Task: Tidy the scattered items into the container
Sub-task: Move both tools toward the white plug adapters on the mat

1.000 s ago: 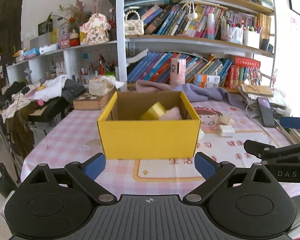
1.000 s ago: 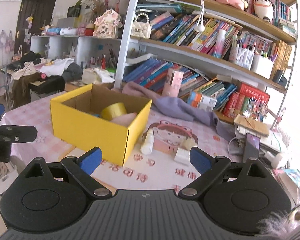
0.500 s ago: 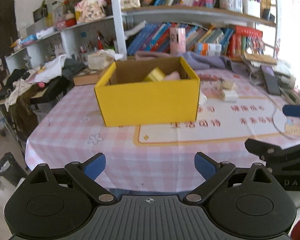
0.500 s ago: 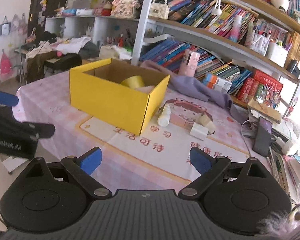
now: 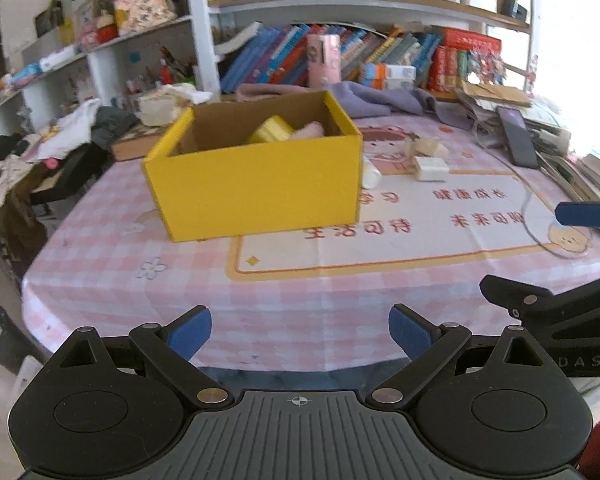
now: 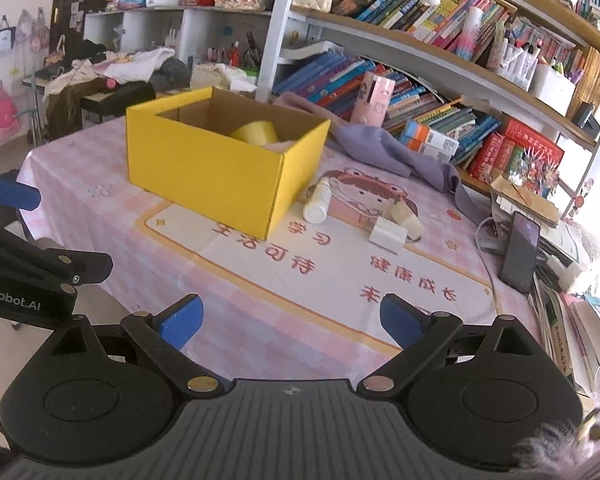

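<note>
While both grippers are held wide open with nothing between the fingers, the yellow cardboard box [image 5: 256, 188] is seen standing on the pink checked tablecloth [image 5: 112, 256].

Inside the box a yellow tape roll [image 6: 255, 132] and a pale pink item [image 5: 308, 131] are seen lying side by side. Just beside the box's right wall a small white bottle [image 6: 318, 203] is seen lying on its side, and further right a white block [image 6: 388, 234] and a cream-coloured piece [image 6: 407, 216] are seen close together on the printed mat [image 6: 300, 264]. A purple cloth [image 6: 384, 152] is draped behind them, a dark phone [image 6: 520, 252] lies near the table's right edge, and bookshelves [image 6: 420, 80] stand beyond. The left gripper [image 5: 300, 330] and the right gripper [image 6: 290, 320] are held over the near table edge, well apart from the box.
</note>
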Demonstrator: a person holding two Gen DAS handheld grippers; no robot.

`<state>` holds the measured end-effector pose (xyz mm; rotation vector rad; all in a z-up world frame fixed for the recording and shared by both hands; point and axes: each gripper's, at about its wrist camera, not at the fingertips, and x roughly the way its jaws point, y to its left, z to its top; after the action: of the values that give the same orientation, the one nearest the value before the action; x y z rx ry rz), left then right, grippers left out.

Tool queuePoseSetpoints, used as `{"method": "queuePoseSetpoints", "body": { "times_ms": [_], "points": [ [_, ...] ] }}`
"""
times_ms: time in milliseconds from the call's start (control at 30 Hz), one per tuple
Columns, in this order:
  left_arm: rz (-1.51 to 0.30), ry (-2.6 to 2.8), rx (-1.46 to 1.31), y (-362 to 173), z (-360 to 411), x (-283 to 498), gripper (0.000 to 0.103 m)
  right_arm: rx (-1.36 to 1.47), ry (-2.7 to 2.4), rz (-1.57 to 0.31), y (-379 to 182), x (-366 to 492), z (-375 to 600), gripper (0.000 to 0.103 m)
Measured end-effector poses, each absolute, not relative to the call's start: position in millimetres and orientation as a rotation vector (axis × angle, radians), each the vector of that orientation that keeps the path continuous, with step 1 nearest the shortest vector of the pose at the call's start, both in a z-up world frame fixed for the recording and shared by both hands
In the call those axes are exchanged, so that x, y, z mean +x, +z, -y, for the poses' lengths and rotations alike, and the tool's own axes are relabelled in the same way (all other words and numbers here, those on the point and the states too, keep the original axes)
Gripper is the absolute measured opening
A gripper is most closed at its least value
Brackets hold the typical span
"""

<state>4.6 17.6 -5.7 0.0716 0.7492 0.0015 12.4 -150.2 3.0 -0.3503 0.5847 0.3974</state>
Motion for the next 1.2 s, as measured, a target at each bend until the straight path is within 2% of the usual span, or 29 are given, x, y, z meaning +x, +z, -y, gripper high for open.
{"method": "queuePoseSetpoints", "body": {
  "times_ms": [567,1200],
  "points": [
    [-0.791,-0.154,0.119,-15.3,26.0,39.0,0.097,-0.345,0.268,-0.634,-2.5,30.6,192.1,0.096],
    [-0.770,-0.250,0.186,-18.7,83.4,100.5,0.097,-0.274,0.180,-0.674,-5.6,95.9,243.7,0.096]
  ]
}}
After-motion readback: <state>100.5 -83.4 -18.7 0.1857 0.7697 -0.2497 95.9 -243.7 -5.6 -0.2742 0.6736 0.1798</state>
